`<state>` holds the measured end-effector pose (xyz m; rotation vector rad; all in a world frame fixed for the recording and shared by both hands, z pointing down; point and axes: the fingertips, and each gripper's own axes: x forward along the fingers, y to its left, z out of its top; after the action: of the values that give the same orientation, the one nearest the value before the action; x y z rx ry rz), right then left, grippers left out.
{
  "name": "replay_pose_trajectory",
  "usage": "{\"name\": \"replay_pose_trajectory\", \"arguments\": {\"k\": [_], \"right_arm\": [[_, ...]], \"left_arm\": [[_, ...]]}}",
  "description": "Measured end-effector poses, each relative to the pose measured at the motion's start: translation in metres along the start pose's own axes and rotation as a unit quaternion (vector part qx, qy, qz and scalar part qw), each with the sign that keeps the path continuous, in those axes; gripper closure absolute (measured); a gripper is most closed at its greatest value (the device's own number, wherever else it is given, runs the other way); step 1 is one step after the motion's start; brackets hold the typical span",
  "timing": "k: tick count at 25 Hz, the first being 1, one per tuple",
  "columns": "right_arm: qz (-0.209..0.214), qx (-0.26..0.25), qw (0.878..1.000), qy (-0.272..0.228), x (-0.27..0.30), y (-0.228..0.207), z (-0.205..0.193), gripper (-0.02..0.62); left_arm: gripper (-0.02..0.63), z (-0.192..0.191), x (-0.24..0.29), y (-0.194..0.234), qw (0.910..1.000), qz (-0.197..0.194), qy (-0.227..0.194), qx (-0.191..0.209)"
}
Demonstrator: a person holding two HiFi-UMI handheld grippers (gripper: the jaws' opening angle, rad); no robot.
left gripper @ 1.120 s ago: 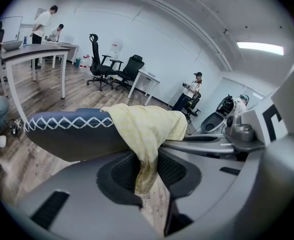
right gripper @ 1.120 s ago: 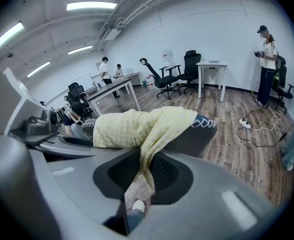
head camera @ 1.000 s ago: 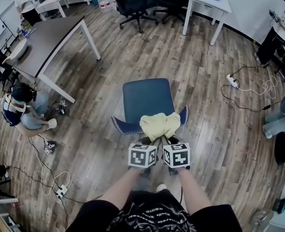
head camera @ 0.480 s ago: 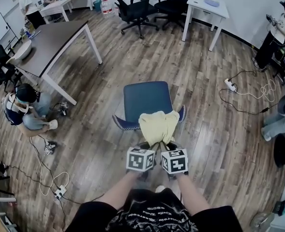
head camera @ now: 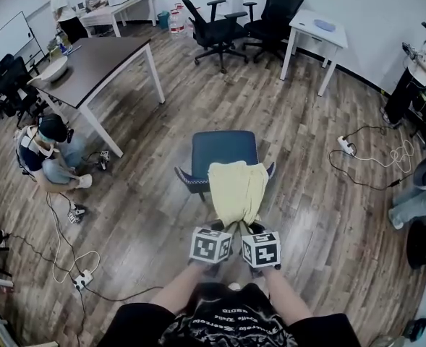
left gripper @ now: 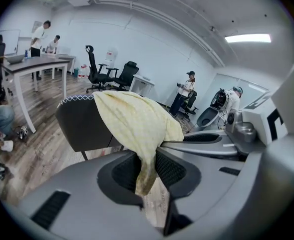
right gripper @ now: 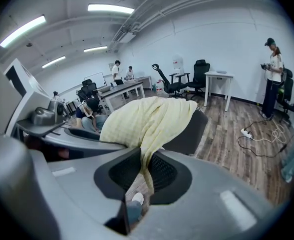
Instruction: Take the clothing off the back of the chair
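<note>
The pale yellow cloth garment (head camera: 236, 189) lies over the top edge of the dark blue padded chair's (head camera: 223, 149) backrest and stretches from there towards the person holding the tools. Its far end covers the middle of the backrest. Its near end narrows into two gathered folds.

The left gripper (head camera: 220, 228) is clenched on one fold. In the left gripper view, the fabric (left gripper: 137, 121) runs down between the two black ribbed pads (left gripper: 169, 169), and the jaws of the left gripper (left gripper: 147, 176) pinch it tightly. The backrest (left gripper: 82, 126), with white stitching along its rim, shows to the left behind the cloth.

The right gripper (head camera: 252, 228) is likewise clamped on the other fold. In the right gripper view, the garment (right gripper: 147, 121) drops into the narrow gap of the right gripper (right gripper: 144, 175), and the backrest (right gripper: 189, 134) stands to the right behind it.

Both grippers sit side by side, close together, just in front of the person's body. The chair stands on the wood-plank floor (head camera: 307, 194).
</note>
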<state>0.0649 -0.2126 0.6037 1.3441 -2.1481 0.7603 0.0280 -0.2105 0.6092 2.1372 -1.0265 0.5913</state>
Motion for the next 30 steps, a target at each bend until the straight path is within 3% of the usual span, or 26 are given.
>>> {"name": "replay_pose_trajectory", "arguments": {"k": [3,15,30], "right_arm": [[0.006,0.009,1.000,-0.013,-0.014,0.004,-0.009,0.551],[0.024,-0.027,0.999,-0.017,-0.052,0.010,-0.036,0.551],[0.031,-0.035,0.999,0.004,-0.071,0.007,-0.076,0.551]], "left_arm": [[0.518,-0.009,-0.009,-0.011,0.9998,0.007,-0.007,0.017],[0.518,-0.039,-0.028,-0.044,0.9992,0.022,-0.032,-0.005],[0.518,-0.081,-0.029,-0.072,0.9996,0.021,-0.011,-0.018]]}}
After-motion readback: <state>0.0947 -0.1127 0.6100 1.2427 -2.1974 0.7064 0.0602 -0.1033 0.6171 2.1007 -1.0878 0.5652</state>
